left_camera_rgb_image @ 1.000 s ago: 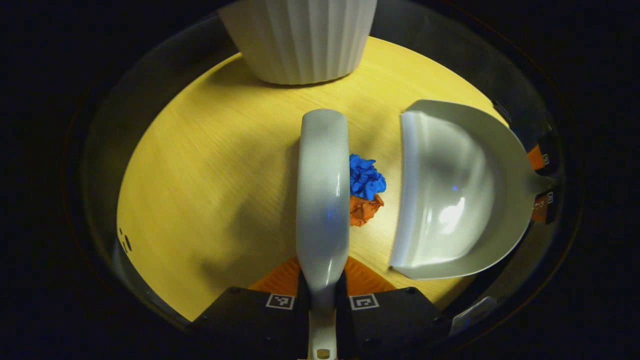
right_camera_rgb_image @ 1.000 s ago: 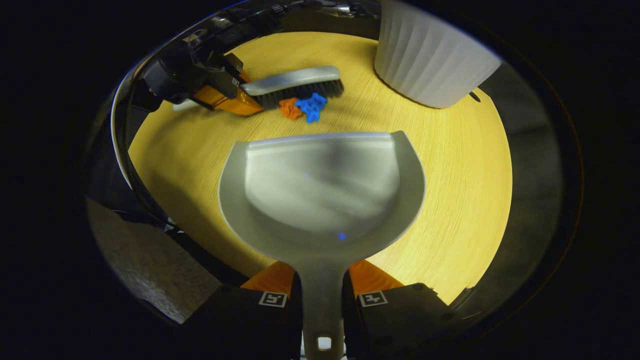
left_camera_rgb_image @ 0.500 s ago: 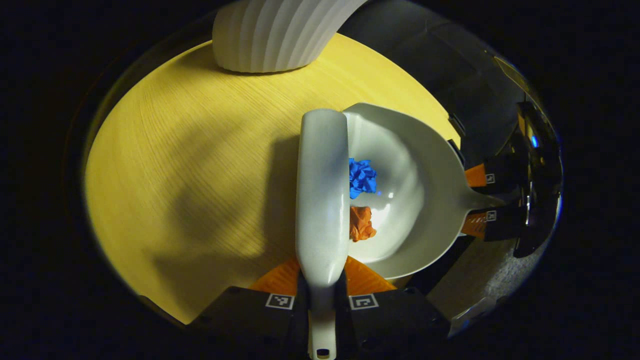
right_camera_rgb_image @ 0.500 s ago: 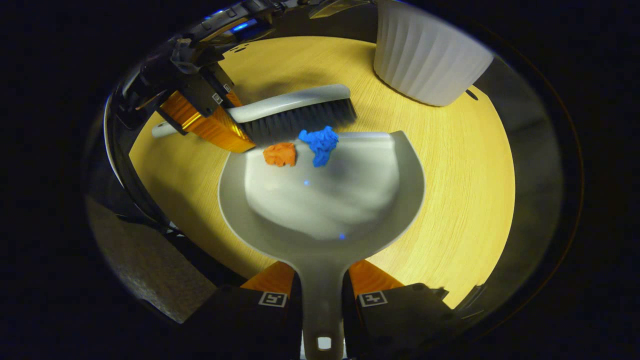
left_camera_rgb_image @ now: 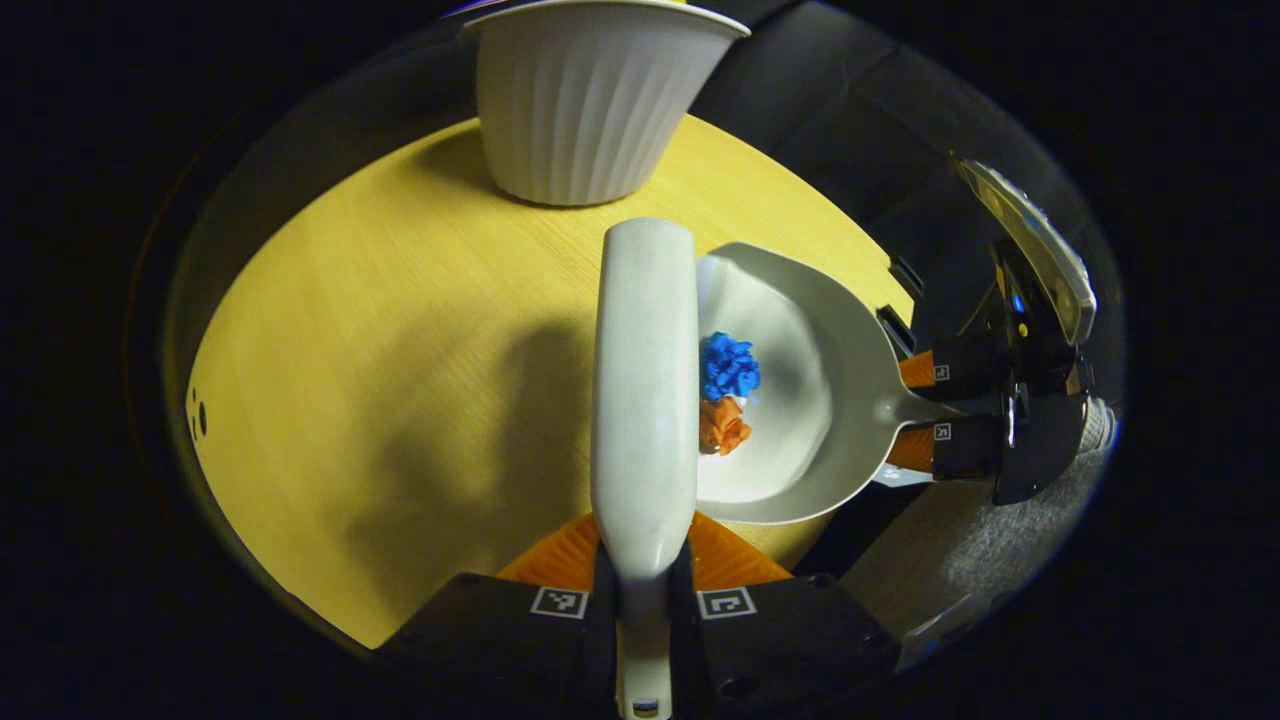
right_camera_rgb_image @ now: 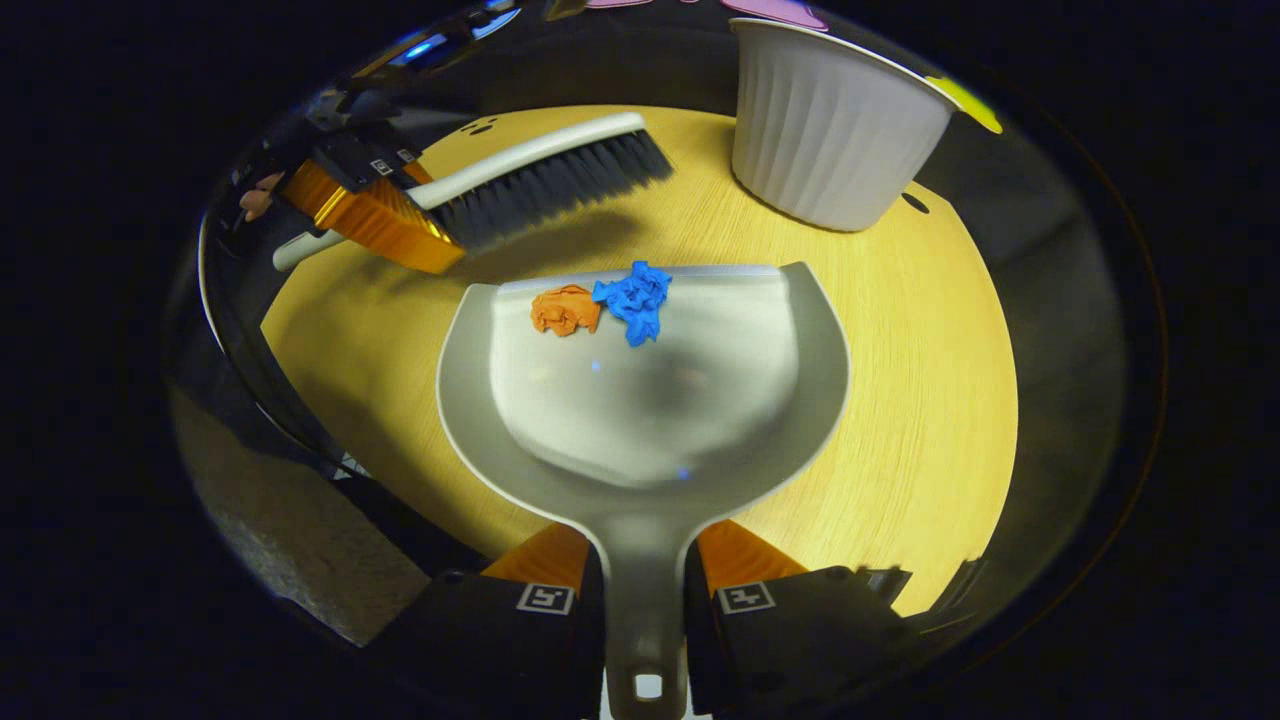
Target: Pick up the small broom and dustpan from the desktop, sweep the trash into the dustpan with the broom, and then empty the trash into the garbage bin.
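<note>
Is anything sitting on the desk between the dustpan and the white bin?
Nothing visible does. In the right gripper view, bare desktop lies between the dustpan and the bin; the broom is off to the left.

Yellow wood tabletop (right_camera_rgb_image: 900, 400), grey floor (left_camera_rgb_image: 960, 540)

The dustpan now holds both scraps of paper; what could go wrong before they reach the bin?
1. The blue scrap and orange scrap sit near the open front edge of the dustpan; tipping it forward may drop them on the table.
2. The bin is narrow, so a careless pour could miss.
</note>
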Tool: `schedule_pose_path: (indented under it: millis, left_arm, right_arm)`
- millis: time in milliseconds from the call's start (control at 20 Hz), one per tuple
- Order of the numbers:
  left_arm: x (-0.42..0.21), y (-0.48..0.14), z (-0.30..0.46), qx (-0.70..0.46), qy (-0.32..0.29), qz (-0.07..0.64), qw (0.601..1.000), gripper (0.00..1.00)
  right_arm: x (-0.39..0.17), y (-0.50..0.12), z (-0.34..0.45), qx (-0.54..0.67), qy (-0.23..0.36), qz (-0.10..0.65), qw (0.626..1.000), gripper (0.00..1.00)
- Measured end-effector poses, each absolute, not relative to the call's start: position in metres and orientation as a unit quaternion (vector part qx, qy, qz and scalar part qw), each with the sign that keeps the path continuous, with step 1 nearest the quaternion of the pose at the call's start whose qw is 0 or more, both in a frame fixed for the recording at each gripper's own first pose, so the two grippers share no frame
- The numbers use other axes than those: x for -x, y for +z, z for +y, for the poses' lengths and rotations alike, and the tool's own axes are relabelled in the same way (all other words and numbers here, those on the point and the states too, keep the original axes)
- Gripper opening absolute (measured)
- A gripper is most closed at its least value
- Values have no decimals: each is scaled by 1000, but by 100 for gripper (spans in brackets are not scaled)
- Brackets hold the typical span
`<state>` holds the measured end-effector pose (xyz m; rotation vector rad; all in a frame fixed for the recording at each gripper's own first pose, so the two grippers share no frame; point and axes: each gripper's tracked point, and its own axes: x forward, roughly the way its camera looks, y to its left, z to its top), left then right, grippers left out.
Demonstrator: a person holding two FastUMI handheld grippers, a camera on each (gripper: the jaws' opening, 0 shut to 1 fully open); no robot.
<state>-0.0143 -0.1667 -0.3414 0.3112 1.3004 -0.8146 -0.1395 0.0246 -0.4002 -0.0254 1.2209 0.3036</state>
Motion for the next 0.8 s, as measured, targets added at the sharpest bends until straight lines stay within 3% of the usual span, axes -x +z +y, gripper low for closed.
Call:
schedule_pose_path:
  millis: [300,500,550,600,800]
  left_arm:
    - [15,-335,-114,-112,-275,563,772,25]
    - [27,-341,-80,-90,-238,573,779,25]
    - [29,-348,-76,-89,-232,576,779,25]
    - [32,-353,-73,-85,-228,580,778,25]
    - [50,-364,-76,-70,-221,589,775,25]
  right_arm:
    - [133,-346,3,-10,103,552,827,37]
    - [112,-293,-22,-19,72,530,845,37]
    - [105,-276,-29,-21,65,524,849,33]
    - [99,-262,-34,-24,60,520,852,37]
    - [71,-200,-58,-28,46,496,866,37]
